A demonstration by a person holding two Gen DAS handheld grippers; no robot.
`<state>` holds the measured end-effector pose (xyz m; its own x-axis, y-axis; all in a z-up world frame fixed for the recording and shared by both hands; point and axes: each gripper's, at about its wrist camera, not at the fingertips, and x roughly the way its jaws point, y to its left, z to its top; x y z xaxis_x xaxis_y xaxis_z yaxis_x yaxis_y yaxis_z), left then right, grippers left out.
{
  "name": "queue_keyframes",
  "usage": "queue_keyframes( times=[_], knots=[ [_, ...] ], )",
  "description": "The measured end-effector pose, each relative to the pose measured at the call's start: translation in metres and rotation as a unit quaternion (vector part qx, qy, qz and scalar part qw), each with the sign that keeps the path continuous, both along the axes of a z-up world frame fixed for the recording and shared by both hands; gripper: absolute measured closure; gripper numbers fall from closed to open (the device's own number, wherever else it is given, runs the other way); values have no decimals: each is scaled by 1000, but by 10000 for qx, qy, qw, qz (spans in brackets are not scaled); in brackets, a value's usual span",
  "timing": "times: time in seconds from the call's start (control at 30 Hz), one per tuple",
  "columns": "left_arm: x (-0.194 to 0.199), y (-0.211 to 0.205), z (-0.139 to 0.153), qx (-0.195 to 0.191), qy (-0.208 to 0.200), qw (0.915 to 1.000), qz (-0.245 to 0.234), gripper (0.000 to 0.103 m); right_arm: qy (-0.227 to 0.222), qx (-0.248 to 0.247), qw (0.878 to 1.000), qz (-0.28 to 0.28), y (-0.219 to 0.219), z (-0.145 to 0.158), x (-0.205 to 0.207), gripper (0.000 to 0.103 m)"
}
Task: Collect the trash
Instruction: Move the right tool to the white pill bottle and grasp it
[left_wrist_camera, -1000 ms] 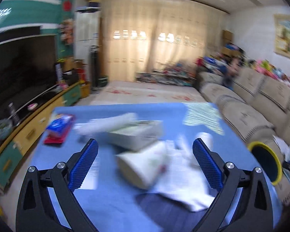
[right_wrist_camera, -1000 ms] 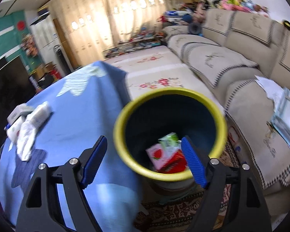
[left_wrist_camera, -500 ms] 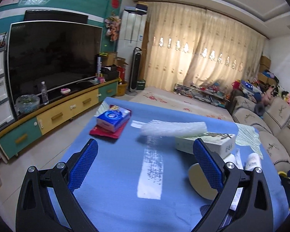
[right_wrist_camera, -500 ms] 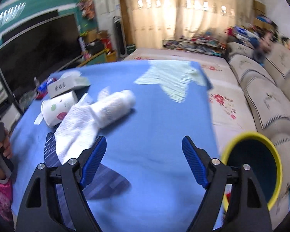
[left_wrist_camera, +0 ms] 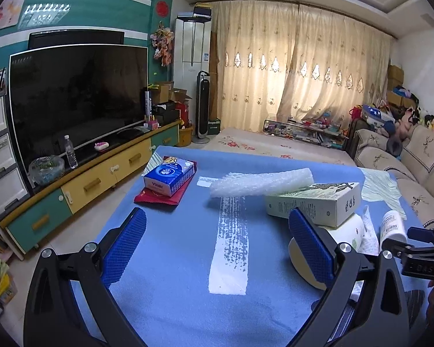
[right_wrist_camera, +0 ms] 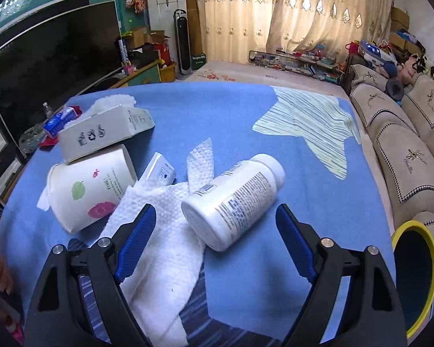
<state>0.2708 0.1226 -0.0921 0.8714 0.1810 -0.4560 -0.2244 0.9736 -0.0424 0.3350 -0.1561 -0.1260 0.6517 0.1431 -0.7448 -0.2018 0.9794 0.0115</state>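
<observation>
The right gripper [right_wrist_camera: 215, 243], its empty jaws just widened, is aimed at the bottle [right_wrist_camera: 234, 195] so its girth can be straddled.

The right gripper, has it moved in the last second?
Yes. The right gripper swung from above the yellow bin to the white bottle, jaws opening, nothing between them.

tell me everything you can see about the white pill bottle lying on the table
The white plastic pill bottle lies on its side on the blue tablecloth, its round white cap pointing away toward the striped patch, its flat base nearest the camera. A printed label with a barcode and small text wraps its body. Its base end rests on the crumpled white paper towel. It sits just ahead of the open right gripper, untouched.
</observation>
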Motion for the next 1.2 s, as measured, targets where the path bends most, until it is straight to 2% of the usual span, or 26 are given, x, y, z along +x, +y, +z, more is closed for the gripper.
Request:
queue_keyframes(
  times=[0.17,0.37,0.47,0.7,0.83,0.93,1.0,1.1,1.2],
  knots=[
    [1,0,-1,-22,32,10000,-9,6,20,-104,9999,-98,-4,-5,3,23],
    [1,-1,-2,-24,55,10000,-31,6,17,-102,9993,-346,-39,-1,-2,23],
    [2,-4,-4,21,52,10000,-35,6,47,205,9992,-334,-47,0,-3,23],
    [2,-4,-5,47,86,9999,-48,6,109,281,9988,-381,-23,-2,6,23],
    [2,-6,-6,33,93,9999,-84,6,222,139,9982,-537,-21,-10,13,23],
    [2,-6,-6,23,99,9999,-109,6,301,188,9977,-583,-28,-15,12,31],
    [2,-6,-5,18,92,9999,-126,6,234,242,9973,-657,-36,-14,8,43],
    [1,-7,-5,17,94,9999,-144,6,168,376,9959,-811,-49,-11,4,44],
    [1,-8,-5,45,95,9998,-156,6,251,291,9964,-754,-48,-17,8,44]
  ],
)
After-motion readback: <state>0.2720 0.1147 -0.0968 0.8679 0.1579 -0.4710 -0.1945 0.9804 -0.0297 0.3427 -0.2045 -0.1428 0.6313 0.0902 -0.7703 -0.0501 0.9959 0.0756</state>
